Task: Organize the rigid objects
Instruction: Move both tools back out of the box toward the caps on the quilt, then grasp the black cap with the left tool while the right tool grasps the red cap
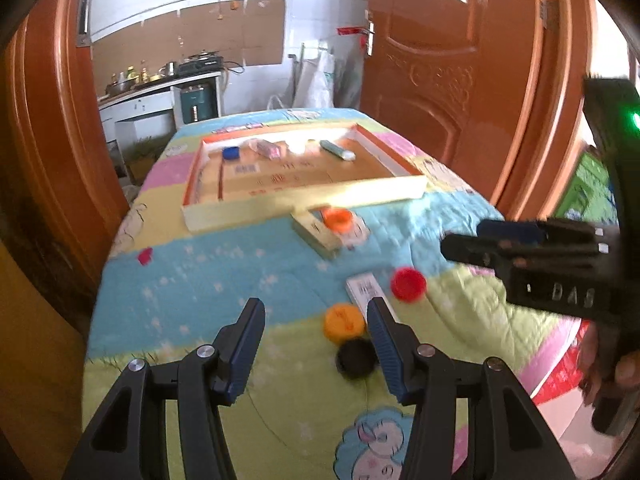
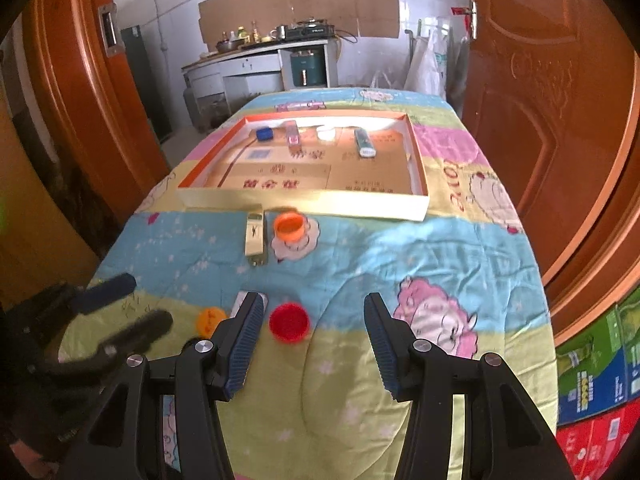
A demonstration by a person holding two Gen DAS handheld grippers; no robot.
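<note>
Both tongs are spread wide with nothing in them. Left tongs [image 1: 316, 312] hover over the quilted tabletop [image 1: 224, 280], orange cap [image 1: 344, 320] and black cap [image 1: 356, 358] just inside the right finger. Right tongs [image 2: 314, 308] have the red cap [image 2: 289, 322] between their tips, cardboard tray [image 2: 304, 202] well beyond.

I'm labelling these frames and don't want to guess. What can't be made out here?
- Black cap: left wrist view shows it blurred and partly behind that gripper's finger; in the right wrist view it is almost wholly hidden.
- White box: its print is blurred, its near end covered.
- Print on the tray floor: too small to read.
- Left gripper: motion-blurred in the right wrist view.
</note>
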